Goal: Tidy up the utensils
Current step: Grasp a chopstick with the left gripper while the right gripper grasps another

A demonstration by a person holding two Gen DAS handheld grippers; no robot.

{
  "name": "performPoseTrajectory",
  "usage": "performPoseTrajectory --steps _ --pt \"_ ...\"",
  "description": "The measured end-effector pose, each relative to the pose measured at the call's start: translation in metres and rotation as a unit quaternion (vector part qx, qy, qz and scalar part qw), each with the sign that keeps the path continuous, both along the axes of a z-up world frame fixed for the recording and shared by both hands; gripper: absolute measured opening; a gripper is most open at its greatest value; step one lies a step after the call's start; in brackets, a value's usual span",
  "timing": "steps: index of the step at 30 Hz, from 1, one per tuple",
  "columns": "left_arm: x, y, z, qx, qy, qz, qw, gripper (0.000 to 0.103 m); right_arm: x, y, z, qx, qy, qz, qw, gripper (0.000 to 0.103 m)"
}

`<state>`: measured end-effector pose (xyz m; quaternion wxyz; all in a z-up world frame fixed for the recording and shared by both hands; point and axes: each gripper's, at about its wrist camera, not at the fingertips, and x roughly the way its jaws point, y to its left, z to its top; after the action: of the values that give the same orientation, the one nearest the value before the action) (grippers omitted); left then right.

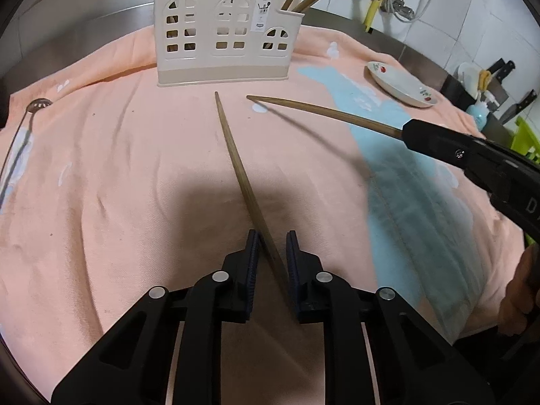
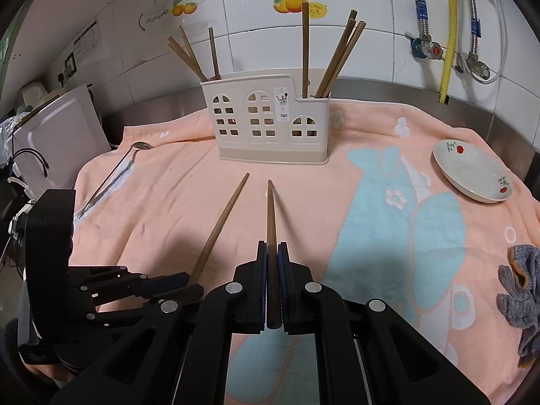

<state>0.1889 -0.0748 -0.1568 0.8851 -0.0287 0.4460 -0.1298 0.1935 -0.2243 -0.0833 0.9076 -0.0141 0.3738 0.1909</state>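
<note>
The left tongs (image 1: 272, 246) are nearly closed around a wooden chopstick (image 1: 236, 165); it runs slantwise through the narrow gap, touching the right pad, while a sliver of space shows at the left pad, so whether it is truly pinched cannot be told. Its thin tip points toward the utensil holder (image 1: 222, 33) and stops short of the holder's base.

The right tongs (image 2: 272, 246) are clamped tight on a second chopstick (image 2: 271, 222), both pads pressed against its thick end. Its tip also aims at the holder and sits just beside the first chopstick's tip, nearer than the holder.

Both chopsticks lie over a peach towel (image 2: 168, 202) with a pale blue fish pattern, which covers the surface in front of the holder.

The cream holder, shaped like a little house with arched windows, stands upright on the towel. Its left compartment holds several brown chopsticks (image 2: 194, 54) leaning left; its lower right compartment holds several more (image 2: 337, 57), one upright and the others leaning right. What the middle compartment holds cannot be told.

To the left of the holder a metal spoon (image 2: 111, 175) lies on the towel. To its right sits a shallow white dish (image 2: 472, 172) with small red flowers. Beyond the holder is a white tiled wall (image 2: 253, 44).
</note>
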Motion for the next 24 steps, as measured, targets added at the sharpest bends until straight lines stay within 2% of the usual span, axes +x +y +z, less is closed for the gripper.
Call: performPoseTrajectory --steps 5,10,17,24 --pt "-0.001 -0.003 0.001 0.033 -0.011 0.009 0.9994 0.009 -0.001 0.001 0.002 0.0 -0.003 -0.002 1.0 0.007" --pt "0.001 0.012 0.013 0.032 -0.022 0.02 0.9991 0.006 -0.003 -0.001 0.011 -0.001 -0.014 -0.002 1.0 0.007" --pt "0.006 0.037 0.062 0.025 -0.084 0.03 0.9957 0.006 0.003 -0.004 0.037 0.011 -0.035 0.001 0.999 0.007" --pt "0.021 0.048 0.103 0.01 -0.138 0.027 0.99 0.006 0.021 0.0 0.075 0.014 -0.069 0.01 0.997 0.007"
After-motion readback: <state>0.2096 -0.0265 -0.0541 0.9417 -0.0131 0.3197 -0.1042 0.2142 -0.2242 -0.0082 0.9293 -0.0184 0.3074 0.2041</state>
